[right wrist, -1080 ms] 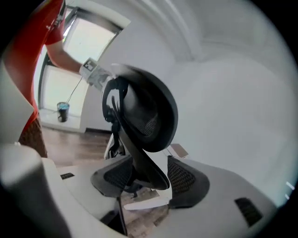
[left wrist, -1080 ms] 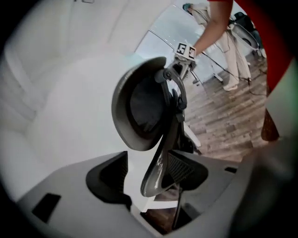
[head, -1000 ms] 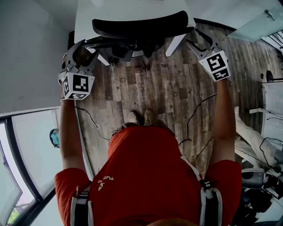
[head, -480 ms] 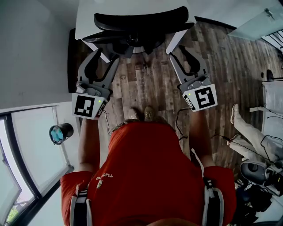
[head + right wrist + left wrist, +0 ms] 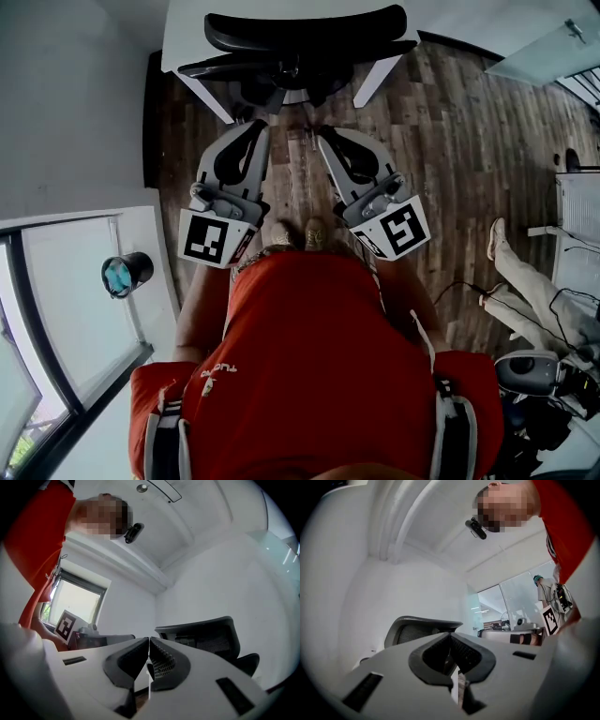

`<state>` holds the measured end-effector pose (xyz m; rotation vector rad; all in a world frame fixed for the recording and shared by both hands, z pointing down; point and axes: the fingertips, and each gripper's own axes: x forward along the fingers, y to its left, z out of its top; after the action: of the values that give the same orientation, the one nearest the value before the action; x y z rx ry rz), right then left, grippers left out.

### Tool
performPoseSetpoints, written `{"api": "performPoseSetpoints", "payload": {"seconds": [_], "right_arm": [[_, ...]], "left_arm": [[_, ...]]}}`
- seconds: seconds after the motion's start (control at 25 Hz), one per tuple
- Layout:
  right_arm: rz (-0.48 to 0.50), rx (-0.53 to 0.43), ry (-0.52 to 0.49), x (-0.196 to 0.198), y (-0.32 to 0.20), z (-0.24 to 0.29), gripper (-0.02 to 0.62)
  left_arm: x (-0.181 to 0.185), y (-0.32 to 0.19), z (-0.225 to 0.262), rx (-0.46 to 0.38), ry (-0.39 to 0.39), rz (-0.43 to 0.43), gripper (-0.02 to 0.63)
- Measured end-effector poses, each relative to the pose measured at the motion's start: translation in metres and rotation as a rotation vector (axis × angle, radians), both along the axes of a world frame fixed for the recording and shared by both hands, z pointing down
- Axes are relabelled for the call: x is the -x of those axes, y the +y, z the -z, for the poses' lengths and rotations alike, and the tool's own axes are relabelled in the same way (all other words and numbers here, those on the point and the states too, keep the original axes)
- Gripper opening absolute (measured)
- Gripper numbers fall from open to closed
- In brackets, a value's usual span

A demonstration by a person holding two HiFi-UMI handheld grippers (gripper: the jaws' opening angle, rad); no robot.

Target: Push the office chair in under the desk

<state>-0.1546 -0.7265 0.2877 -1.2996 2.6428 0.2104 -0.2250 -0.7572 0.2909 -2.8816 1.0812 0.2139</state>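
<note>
The black office chair (image 5: 302, 39) stands at the top of the head view, its seat tucked under the white desk (image 5: 184, 30). Both grippers hang close to my chest, apart from the chair and pointing at it. My left gripper (image 5: 260, 125) has just been closing and is shut with nothing between its jaws. My right gripper (image 5: 322, 135) has closed the same way and is also empty. The mesh backrest (image 5: 417, 627) shows beyond the shut jaws of the left gripper (image 5: 450, 635). It appears again as the backrest (image 5: 202, 637) past the right gripper (image 5: 149, 640).
A white wall (image 5: 66, 103) runs along the left, with a glass partition (image 5: 66, 309) below it. A teal-topped cylinder (image 5: 125, 275) stands by the partition. At the right a seated person's legs (image 5: 525, 281) and another chair base (image 5: 530, 370) crowd the wooden floor (image 5: 450, 141).
Both grippers have pulled back from the chair's sides toward my body, come closer together, rolled, and gone from open to shut. The chair sits slightly higher in view.
</note>
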Motion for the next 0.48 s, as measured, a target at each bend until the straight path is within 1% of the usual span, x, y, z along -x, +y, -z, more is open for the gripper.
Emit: {"api": "performPoseSetpoints", "payload": {"seconds": [0.12,0.28,0.48], "right_arm": [[0.025,0.008,-0.015,0.008,0.003,-0.003,0.026],[0.027,0.010,-0.038,0.009,0.004,0.002,0.025],[0.007,0.003,-0.023,0.004,0.002,0.005,0.025]], "left_arm": [[-0.003,0.005,0.000,-0.015,-0.007,-0.015,0.009],[-0.004,0.012,-0.008,-0.013,-0.074,-0.016,0.009],[-0.008,0.016,-0.010,-0.006,-0.078,-0.029,0.009]]}}
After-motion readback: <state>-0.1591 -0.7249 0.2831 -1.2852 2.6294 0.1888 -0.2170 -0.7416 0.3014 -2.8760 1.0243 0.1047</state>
